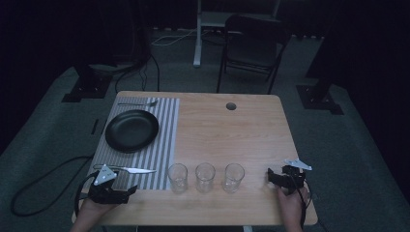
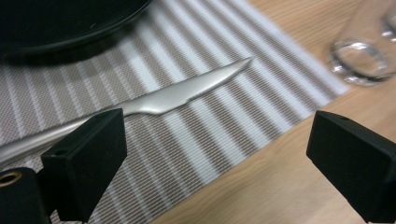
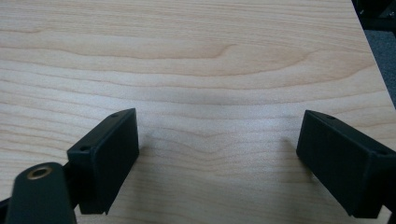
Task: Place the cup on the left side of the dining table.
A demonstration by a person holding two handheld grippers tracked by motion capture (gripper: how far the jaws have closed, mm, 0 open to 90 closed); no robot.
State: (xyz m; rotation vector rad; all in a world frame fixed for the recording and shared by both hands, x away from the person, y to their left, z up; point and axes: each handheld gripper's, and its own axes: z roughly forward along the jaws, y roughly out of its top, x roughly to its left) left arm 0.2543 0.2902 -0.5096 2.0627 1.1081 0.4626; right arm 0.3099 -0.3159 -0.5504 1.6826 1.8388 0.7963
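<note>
In the high view, the left gripper [image 1: 129, 189] sits at the lower left of the frame, held by a hand [image 1: 92, 209] coming in from the bottom edge, its jaws pointing toward the right, just below the knife [image 1: 126, 169] on the striped placemat [image 1: 164, 140]. In the left gripper view its jaws stand spread wide with nothing between them, over the placemat's edge and bare wood; the knife [image 2: 163, 95] lies just beyond the left jaw, its tip toward the upper middle of the frame.

The right gripper [image 1: 270, 177] rests at the lower right of the high view, held by the other hand [image 1: 290, 203], jaws pointing left toward three empty glasses [image 1: 205, 177] standing in a row. In the right gripper view its jaws are spread wide over the bare wooden table [image 3: 196, 56].

A black plate [image 1: 131, 130] sits on the placemat at centre left, with a fork [image 1: 138, 103] just above it.
</note>
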